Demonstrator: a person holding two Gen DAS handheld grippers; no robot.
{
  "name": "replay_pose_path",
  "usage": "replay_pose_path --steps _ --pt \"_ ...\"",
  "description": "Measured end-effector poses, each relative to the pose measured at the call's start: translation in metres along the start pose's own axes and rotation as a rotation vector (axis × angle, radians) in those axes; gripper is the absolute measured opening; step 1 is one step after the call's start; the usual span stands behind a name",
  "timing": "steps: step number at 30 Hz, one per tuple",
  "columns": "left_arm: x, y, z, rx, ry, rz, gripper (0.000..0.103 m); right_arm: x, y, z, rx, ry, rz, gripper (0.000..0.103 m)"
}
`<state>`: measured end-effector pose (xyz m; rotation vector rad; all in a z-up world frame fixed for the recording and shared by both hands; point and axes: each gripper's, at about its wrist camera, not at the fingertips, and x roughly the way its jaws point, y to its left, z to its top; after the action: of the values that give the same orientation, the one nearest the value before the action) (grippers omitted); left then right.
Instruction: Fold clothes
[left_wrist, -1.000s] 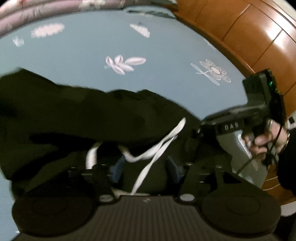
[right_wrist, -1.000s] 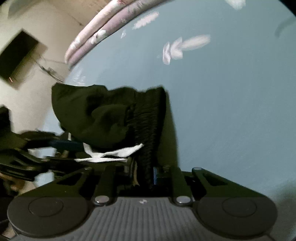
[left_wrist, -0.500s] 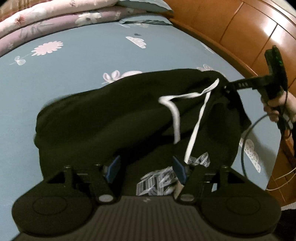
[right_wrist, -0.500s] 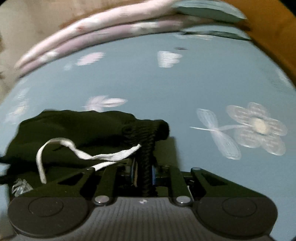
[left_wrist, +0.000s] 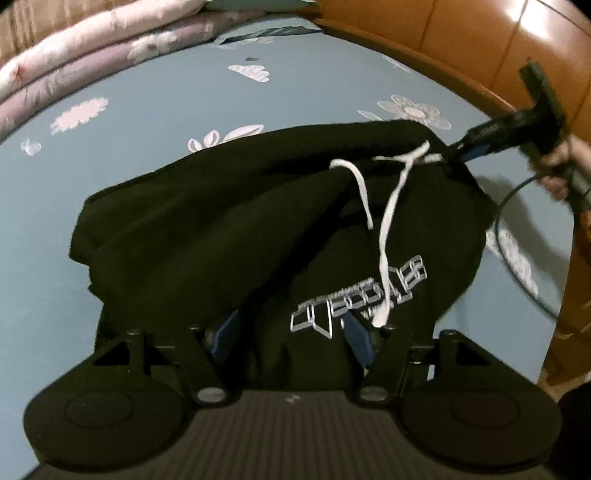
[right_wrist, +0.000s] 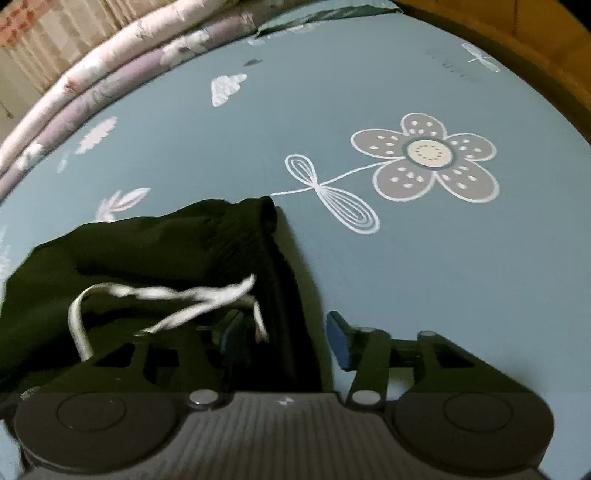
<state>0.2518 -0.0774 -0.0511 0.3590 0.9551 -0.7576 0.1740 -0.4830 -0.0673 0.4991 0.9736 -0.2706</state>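
Jaws of the right gripper (right_wrist: 282, 338) have just been opening: half a second ago they pinched the ribbed waistband (right_wrist: 275, 280) of the black shorts (left_wrist: 229, 221), and now the blue pads stand apart with the band loose between them. The left gripper (left_wrist: 291, 334) has been widening too, its jaws parted around the printed cloth without pressing it. Beyond, the shorts lie spread on the blue floral bed sheet (right_wrist: 443, 266), white drawstring (left_wrist: 388, 229) trailing across. This fold looks laid and released.
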Motion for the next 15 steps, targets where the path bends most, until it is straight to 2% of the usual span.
replay_pose_path --steps 2,6,10,13,15 --pt "-0.008 -0.006 -0.011 0.031 -0.010 0.005 0.064 -0.015 -0.008 -0.013 0.037 0.000 0.025 0.062" --pt "-0.022 -0.013 -0.030 0.061 -0.016 0.005 0.067 -0.027 -0.032 -0.052 0.163 0.038 0.106 0.063" --pt "-0.020 -0.011 -0.045 -0.012 0.000 -0.032 0.067 -0.008 -0.047 -0.093 0.272 0.058 0.162 0.063" --pt "-0.015 -0.012 -0.055 -0.049 0.029 -0.047 0.067 0.000 -0.046 -0.107 0.314 -0.029 0.212 0.064" --pt "-0.013 -0.016 -0.060 -0.052 0.046 -0.049 0.067 0.002 -0.042 -0.110 0.327 -0.083 0.236 0.061"
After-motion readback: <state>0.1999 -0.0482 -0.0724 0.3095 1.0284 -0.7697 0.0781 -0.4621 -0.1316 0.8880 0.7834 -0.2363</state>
